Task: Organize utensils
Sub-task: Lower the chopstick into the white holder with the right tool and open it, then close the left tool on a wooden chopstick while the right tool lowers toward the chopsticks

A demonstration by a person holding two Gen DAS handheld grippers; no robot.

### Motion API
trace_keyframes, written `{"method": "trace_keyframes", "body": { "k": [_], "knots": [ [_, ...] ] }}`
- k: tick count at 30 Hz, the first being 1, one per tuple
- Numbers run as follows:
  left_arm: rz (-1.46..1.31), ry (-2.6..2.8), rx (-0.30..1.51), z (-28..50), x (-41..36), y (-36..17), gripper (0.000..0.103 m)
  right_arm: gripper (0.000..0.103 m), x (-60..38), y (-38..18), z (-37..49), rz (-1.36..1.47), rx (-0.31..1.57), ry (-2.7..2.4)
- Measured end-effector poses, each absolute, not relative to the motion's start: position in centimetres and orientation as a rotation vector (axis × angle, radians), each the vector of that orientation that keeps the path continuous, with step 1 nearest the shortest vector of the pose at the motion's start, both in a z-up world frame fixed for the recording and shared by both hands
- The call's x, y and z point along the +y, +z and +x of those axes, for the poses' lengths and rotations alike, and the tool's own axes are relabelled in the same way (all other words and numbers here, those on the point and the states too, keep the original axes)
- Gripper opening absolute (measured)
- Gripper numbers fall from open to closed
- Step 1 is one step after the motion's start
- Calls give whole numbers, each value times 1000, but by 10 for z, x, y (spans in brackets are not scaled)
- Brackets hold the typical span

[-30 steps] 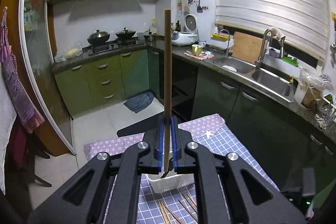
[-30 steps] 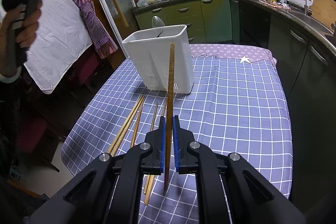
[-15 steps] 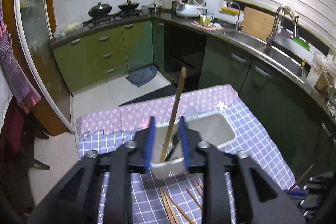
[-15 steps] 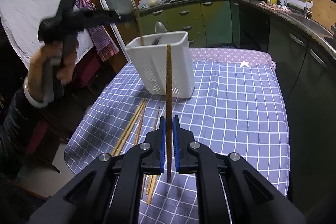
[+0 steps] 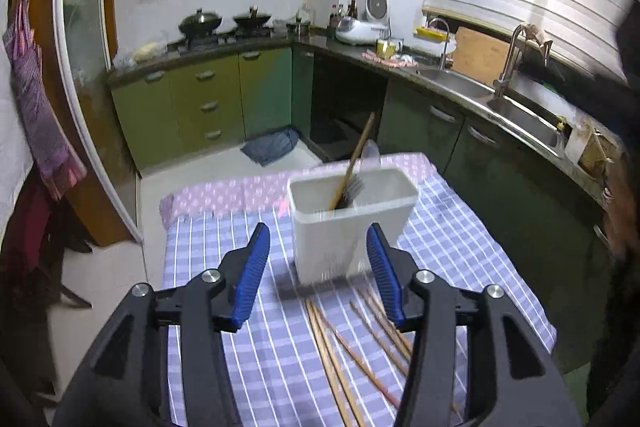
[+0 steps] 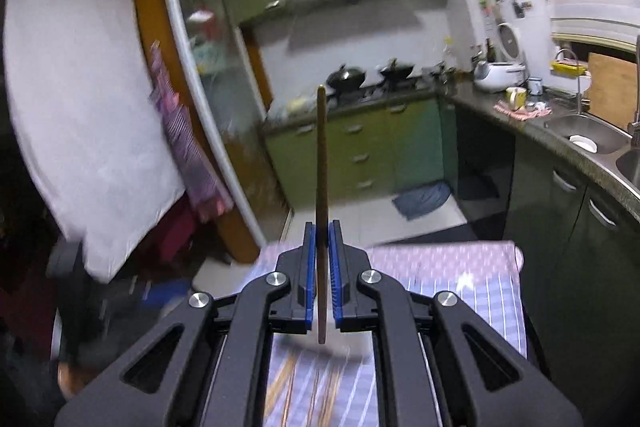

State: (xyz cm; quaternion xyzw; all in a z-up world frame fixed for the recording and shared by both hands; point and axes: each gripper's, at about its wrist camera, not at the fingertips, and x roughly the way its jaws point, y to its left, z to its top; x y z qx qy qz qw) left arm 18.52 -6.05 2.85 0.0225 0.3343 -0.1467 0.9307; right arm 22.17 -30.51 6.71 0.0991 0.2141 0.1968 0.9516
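Left gripper: fingers spread and opening, nothing between them. It sits just in front of the white holder, which stands upright on the checked cloth covering the surface. One chopstick leans in the holder with its top tilted toward the far right, beside a dark fork or similar, blurred. My read: wide fingers mean that stick is released and the hand is free for another pick.

Loose chopsticks lie flat on the cloth just in front of the holder, roughly side by side, a couple crossing. They are the remaining work.

Right gripper: fingers pressed together, pinching a single dark chopstick low on its length, so most of it stands up above the fingers, near vertical. Held upright probably so it can drop tip-first into the holder's open top. The holder is only a blurred pale edge below the right gripper's fingers.

Judgement: early-to-mid task. Risk: a thin stick pinched near one end may pivot in the pads.
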Motion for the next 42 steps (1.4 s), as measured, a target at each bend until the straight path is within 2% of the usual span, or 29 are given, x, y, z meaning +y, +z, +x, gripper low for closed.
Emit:
{"method": "trace_keyframes", "body": {
  "k": [3,7,15,18,21,24,26,31,34,39,42],
  "knots": [
    [20,-304,705,174,-48,21,56,7,-300,65,252,207,438,352],
    [2,-297,718,163,-38,14,57,8,-287,35,289,200,527,329],
    [-1,-300,769,155,-36,-5,62,8,-257,-16,305,94,640,313],
    [4,-306,777,154,-39,-7,62,9,-255,-17,294,85,626,318],
    [-3,-316,793,155,-42,-10,62,17,-262,-6,275,92,583,328],
    [-12,-325,828,159,-44,-18,62,18,-274,-3,241,92,568,351],
    [-10,-321,869,163,-47,-30,62,24,-280,-12,225,88,601,352],
    [-3,-300,1050,185,-57,-75,61,25,-292,-84,205,32,800,311],
    [17,-274,1124,196,-64,-98,56,25,-299,-125,203,30,899,290],
    [30,-255,1242,212,-71,-129,36,25,-310,-160,202,58,978,289],
    [50,-239,1281,218,-77,-140,33,30,-311,-167,199,62,991,299]
  ]
}}
